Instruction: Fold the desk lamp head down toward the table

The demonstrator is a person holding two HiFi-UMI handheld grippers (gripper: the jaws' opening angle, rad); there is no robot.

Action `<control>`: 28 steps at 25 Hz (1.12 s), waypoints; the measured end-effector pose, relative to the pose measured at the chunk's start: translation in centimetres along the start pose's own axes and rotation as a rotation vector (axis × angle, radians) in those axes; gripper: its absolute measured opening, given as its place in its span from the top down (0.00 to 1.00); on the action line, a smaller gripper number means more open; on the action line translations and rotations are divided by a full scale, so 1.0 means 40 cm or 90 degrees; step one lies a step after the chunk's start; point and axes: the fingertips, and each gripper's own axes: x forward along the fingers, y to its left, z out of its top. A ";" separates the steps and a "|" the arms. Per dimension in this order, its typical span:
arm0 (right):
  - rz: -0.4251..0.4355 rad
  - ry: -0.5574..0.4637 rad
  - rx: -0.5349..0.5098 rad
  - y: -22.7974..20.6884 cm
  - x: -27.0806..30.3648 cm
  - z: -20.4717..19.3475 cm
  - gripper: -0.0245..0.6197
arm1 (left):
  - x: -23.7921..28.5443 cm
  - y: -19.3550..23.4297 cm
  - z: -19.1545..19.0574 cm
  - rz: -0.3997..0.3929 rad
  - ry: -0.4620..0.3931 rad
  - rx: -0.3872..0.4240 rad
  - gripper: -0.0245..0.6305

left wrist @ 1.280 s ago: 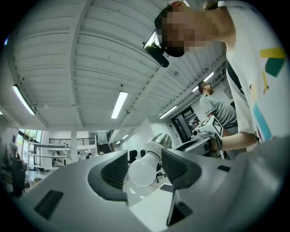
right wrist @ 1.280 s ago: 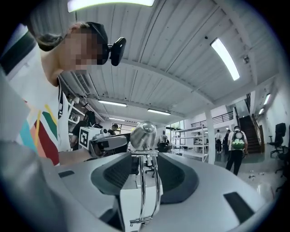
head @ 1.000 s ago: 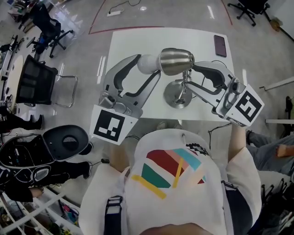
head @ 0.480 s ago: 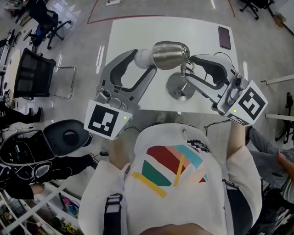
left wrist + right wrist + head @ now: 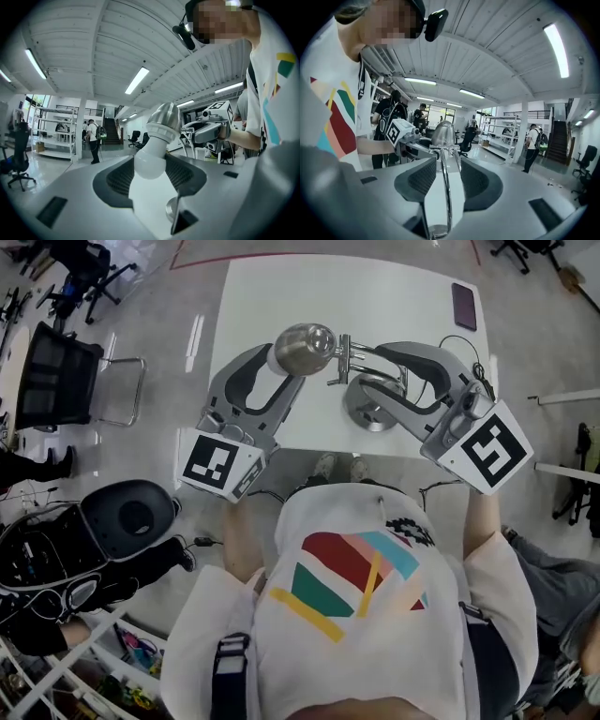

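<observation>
A desk lamp stands on the white table (image 5: 281, 287), with its round base (image 5: 377, 413) near the front edge. The brushed-metal lamp head (image 5: 302, 345) hangs at the end of the thin chrome stem (image 5: 342, 351). My left gripper (image 5: 286, 367) reaches in from the left. Its jaws are closing, and the pads sit against the white bulb (image 5: 150, 159) below the shade (image 5: 165, 121). My right gripper (image 5: 364, 371) comes in from the right with its jaws apart. The stem's two rods (image 5: 446, 187) run up between them to the shade (image 5: 443, 133).
A dark phone (image 5: 464, 306) lies at the table's far right corner, and a thin cable (image 5: 459, 343) runs near my right gripper. A black office chair (image 5: 56, 381) and a black round seat (image 5: 131, 521) stand on the floor to the left.
My left gripper has sunk with the lamp head. The bulb, which stuck out to the left of the shade, is now hidden under it. My right gripper has shifted along the stem.
</observation>
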 end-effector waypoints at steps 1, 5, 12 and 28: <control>-0.002 0.032 -0.016 -0.001 0.002 -0.020 0.70 | 0.000 0.003 -0.020 -0.002 0.005 -0.014 0.57; 0.025 0.154 -0.024 -0.001 0.063 -0.096 0.70 | -0.022 0.059 -0.090 -0.004 0.012 -0.064 0.57; 0.017 0.211 -0.029 0.013 0.101 -0.147 0.70 | -0.032 0.038 -0.162 0.047 0.028 -0.015 0.57; 0.018 0.189 0.063 0.012 0.200 -0.142 0.89 | -0.078 0.106 -0.228 0.009 0.060 -0.064 0.57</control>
